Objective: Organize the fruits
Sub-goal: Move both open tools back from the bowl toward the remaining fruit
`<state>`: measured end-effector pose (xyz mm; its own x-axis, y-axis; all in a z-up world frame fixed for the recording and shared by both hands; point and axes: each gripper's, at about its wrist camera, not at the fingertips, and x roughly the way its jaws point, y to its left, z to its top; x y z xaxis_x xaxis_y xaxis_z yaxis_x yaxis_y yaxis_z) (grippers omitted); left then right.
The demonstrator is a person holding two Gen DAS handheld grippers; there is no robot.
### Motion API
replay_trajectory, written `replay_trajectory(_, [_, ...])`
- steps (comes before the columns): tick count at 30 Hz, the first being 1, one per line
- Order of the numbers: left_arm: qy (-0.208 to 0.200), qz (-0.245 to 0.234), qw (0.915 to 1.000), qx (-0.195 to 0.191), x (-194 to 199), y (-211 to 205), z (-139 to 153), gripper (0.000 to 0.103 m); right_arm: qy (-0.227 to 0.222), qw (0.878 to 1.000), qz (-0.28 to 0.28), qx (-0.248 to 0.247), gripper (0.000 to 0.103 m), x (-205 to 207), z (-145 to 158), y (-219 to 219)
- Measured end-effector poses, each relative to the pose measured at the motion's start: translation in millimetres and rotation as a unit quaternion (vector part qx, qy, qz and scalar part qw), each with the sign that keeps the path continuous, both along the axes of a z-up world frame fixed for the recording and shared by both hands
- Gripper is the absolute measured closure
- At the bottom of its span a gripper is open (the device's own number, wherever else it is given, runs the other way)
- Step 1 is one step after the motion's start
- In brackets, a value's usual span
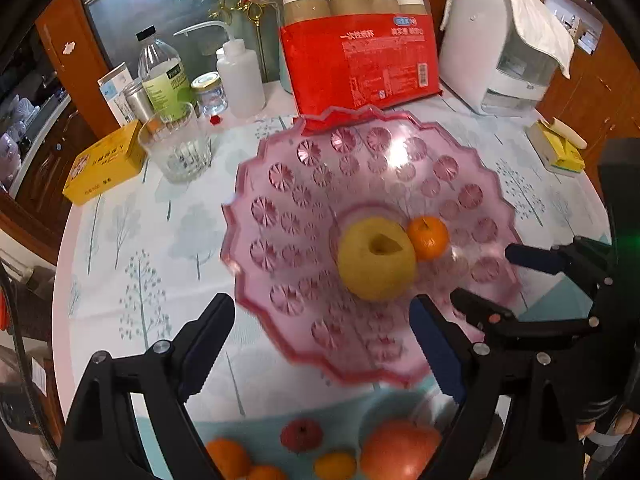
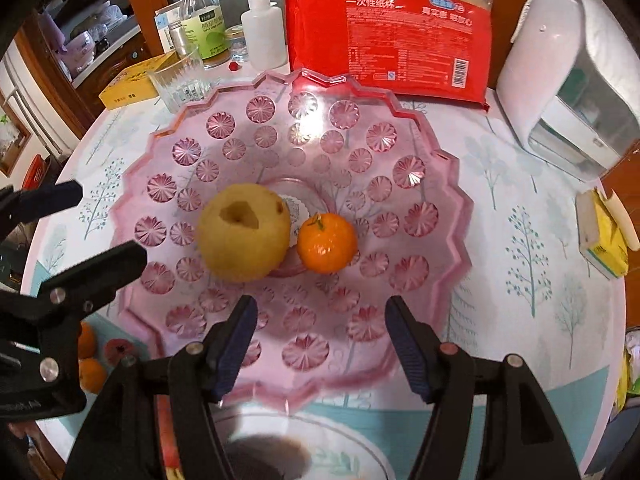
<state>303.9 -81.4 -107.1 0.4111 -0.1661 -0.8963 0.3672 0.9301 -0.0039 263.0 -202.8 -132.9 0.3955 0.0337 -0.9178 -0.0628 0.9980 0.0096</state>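
Observation:
A pink plastic fruit dish (image 1: 280,184) (image 2: 420,168) stands in the middle of the round table. In it lie a yellow pear (image 1: 374,260) (image 2: 244,236) and a small orange (image 1: 428,238) (image 2: 328,242), touching. My left gripper (image 1: 320,328) is open and empty over the dish's near-left rim. My right gripper (image 2: 320,332) is open and empty over the dish's near part; it also shows in the left wrist view (image 1: 492,280). The left gripper shows at the left of the right wrist view (image 2: 100,224). Loose fruit lies on the near table edge: oranges (image 1: 228,456), a small red fruit (image 1: 301,434), a red apple (image 1: 400,450).
Behind the dish stand a red pack of paper cups (image 1: 356,56), a glass tumbler (image 1: 176,148), a yellow box (image 1: 106,162), bottles (image 1: 164,76) and a white appliance (image 1: 504,40). A yellow pack (image 1: 558,148) lies at the right. A white plate (image 2: 304,440) sits below my right gripper.

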Motion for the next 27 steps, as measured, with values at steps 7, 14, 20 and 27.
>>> replay_trajectory(7, [-0.016,-0.015,0.9998,0.002,-43,6,24,0.015,-0.013,1.000,-0.007,-0.003,0.036,-31,26,3])
replay_trajectory(14, [-0.007,-0.014,0.9999,-0.006,-69,17,48,0.015,-0.029,0.999,-0.022,-0.009,0.036,-62,54,8])
replay_trajectory(20, [-0.020,0.001,0.9998,0.000,-90,33,66,0.015,-0.056,0.998,-0.025,-0.007,0.036,-87,83,16])
replay_trajectory(27, [-0.020,0.033,0.9993,-0.001,-111,65,83,0.015,-0.085,0.996,-0.029,0.000,0.036,-123,111,30])
